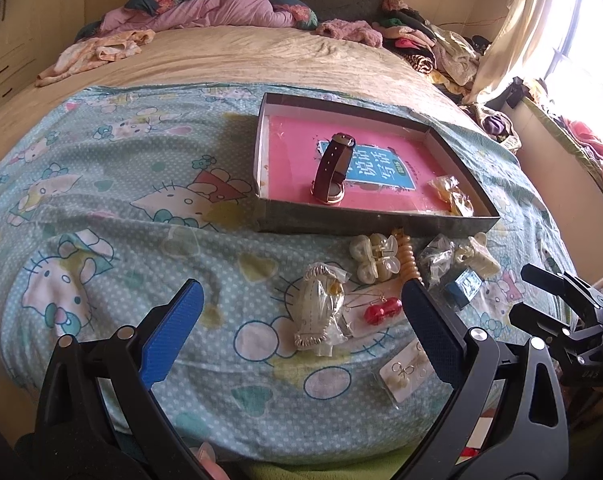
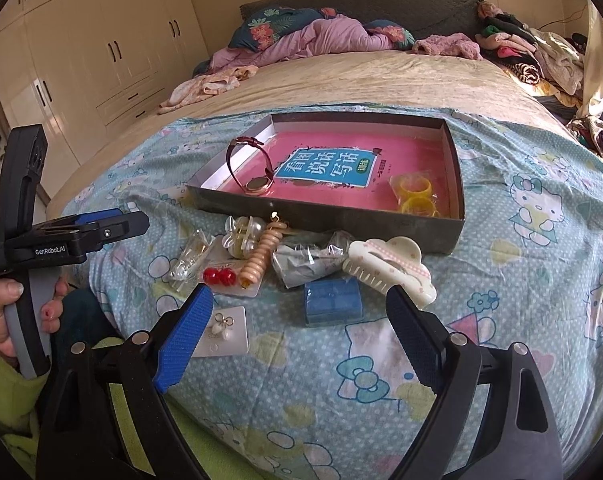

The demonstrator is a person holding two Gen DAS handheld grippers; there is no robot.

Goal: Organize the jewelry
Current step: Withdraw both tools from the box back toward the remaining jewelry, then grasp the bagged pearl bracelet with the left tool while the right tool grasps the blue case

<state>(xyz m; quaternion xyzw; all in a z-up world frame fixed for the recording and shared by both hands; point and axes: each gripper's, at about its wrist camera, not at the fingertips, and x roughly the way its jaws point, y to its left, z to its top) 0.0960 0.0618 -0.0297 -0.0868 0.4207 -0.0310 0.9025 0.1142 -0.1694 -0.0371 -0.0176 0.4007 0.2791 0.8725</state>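
A shallow grey box [image 1: 377, 222] lined with a pink book holds a brown-strapped watch [image 1: 333, 168] and bagged yellow rings [image 2: 417, 196]. In front of it on the cartoon sheet lie loose pieces: a cloud-shaped hair claw [image 2: 389, 266], a small blue box [image 2: 333, 302], red earrings [image 1: 381, 310], a spiral hair tie [image 2: 261, 258], a pearl claw clip [image 1: 375, 258], a bagged white beaded piece [image 1: 321, 308] and an earring card [image 2: 221, 330]. My left gripper [image 1: 301, 286] hovers open over the beaded piece. My right gripper [image 2: 299, 292] hovers open just before the blue box. Neither holds anything.
The bed's far end carries pillows, a pink quilt [image 1: 205, 12] and heaped clothes [image 1: 433, 48] at the right. Cream wardrobes [image 2: 101, 48] stand at the left and a curtained window [image 1: 573, 40] at the right. A hand [image 2: 5, 320] in a green sleeve grips the left tool.
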